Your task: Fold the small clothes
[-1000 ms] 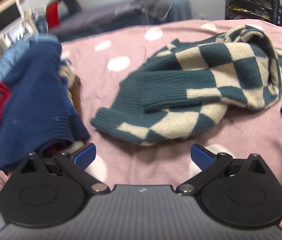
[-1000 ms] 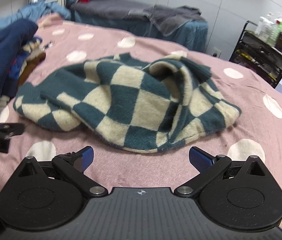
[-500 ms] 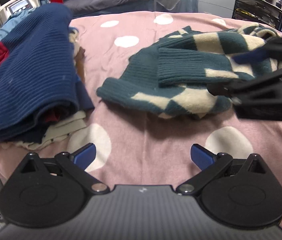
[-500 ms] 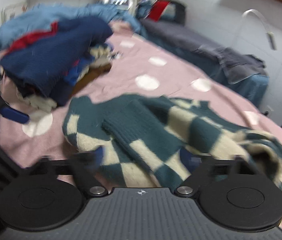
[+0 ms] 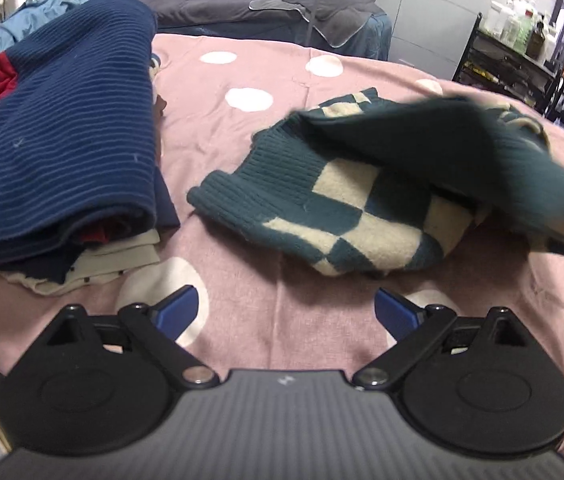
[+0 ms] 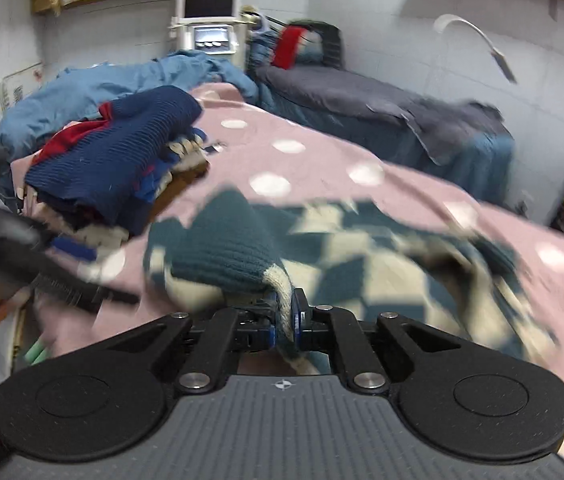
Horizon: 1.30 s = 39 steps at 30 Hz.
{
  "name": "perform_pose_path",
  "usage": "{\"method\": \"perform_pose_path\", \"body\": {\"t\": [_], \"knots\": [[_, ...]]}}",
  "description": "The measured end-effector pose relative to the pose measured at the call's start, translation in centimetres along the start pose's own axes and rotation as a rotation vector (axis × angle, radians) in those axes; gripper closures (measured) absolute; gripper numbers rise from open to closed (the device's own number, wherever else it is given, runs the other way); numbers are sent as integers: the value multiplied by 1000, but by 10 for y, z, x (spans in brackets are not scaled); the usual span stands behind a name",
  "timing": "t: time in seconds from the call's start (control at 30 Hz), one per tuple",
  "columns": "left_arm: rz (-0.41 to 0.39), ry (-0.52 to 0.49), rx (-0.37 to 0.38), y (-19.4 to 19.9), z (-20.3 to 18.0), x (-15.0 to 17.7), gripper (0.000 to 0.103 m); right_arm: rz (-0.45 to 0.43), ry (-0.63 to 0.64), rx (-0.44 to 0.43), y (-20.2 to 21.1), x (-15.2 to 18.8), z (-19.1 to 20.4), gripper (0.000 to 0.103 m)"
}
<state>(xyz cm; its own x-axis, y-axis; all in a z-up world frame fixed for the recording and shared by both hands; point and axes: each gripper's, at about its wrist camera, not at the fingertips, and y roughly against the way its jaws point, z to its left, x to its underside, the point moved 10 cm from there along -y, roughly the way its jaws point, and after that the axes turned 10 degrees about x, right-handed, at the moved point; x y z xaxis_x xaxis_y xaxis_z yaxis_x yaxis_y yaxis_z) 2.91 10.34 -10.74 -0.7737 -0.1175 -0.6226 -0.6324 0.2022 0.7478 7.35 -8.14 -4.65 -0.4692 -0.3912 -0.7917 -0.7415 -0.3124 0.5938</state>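
A teal and cream checkered sweater (image 5: 362, 208) lies crumpled on the pink dotted bed cover (image 5: 262, 128). My right gripper (image 6: 283, 318) is shut on a ribbed sleeve end of the sweater (image 6: 226, 248) and lifts it; the raised sleeve shows blurred at the right of the left wrist view (image 5: 482, 160). My left gripper (image 5: 286, 312) is open and empty, low over the cover in front of the sweater. It also shows blurred at the left of the right wrist view (image 6: 42, 276).
A pile of folded clothes topped by a navy ribbed sweater (image 5: 62, 128) sits at the left, also in the right wrist view (image 6: 122, 160). A grey covered bed (image 6: 362, 104) stands behind. A black shelf rack (image 5: 522, 52) is at the far right.
My right gripper swung left over the sweater, closed on the sleeve end and raised it. My left gripper stayed open and drew back a little toward the near edge.
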Motion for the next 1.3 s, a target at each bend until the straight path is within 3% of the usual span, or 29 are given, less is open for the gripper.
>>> {"method": "perform_pose_path", "body": {"t": [0.1,0.17,0.2,0.23,0.3,0.37,0.43,0.5,0.53,0.6,0.73,0.9,1.0,1.03,1.1,1.13,1.17,1.3], "knots": [[-3,-5,-11,0,2,0,7,82,-103,83,43,44,-48,92],[-16,11,-9,2,4,-3,7,142,-156,190,68,78,-81,92],[-18,18,-4,3,4,-5,7,173,-179,249,78,96,-97,94],[-18,19,4,3,3,-7,7,203,-214,306,87,112,-111,103],[-16,10,19,3,-1,-11,7,220,-289,413,107,138,-137,103],[-13,-9,17,1,-8,-13,6,211,-348,451,119,148,-146,102],[6,-37,24,-2,-18,-13,3,165,-353,435,117,145,-135,78],[38,-69,30,-9,-28,-9,3,129,-352,371,106,136,-118,11],[47,-81,16,-11,-30,-7,3,114,-341,345,98,130,-109,5],[59,-107,-17,-12,-32,-2,3,120,-304,308,84,124,-98,4],[104,-144,-57,-14,-22,11,0,140,-275,326,68,124,-101,0],[118,-43,78,-24,-27,25,3,203,-309,364,67,146,-114,0],[118,-54,146,-31,-49,26,26,226,-322,301,63,155,-102,0],[117,-91,145,-34,-56,27,43,235,-318,279,60,157,-96,2],[103,-104,171,-36,-64,25,57,213,-301,284,57,155,-90,42],[92,-90,182,-35,-65,23,75,202,-295,287,57,153,-89,51],[89,-77,220,-34,-67,21,83,192,-301,270,56,151,-87,81],[62,-56,244,-16,-62,7,84,172,-296,221,54,139,-78,83]]}}
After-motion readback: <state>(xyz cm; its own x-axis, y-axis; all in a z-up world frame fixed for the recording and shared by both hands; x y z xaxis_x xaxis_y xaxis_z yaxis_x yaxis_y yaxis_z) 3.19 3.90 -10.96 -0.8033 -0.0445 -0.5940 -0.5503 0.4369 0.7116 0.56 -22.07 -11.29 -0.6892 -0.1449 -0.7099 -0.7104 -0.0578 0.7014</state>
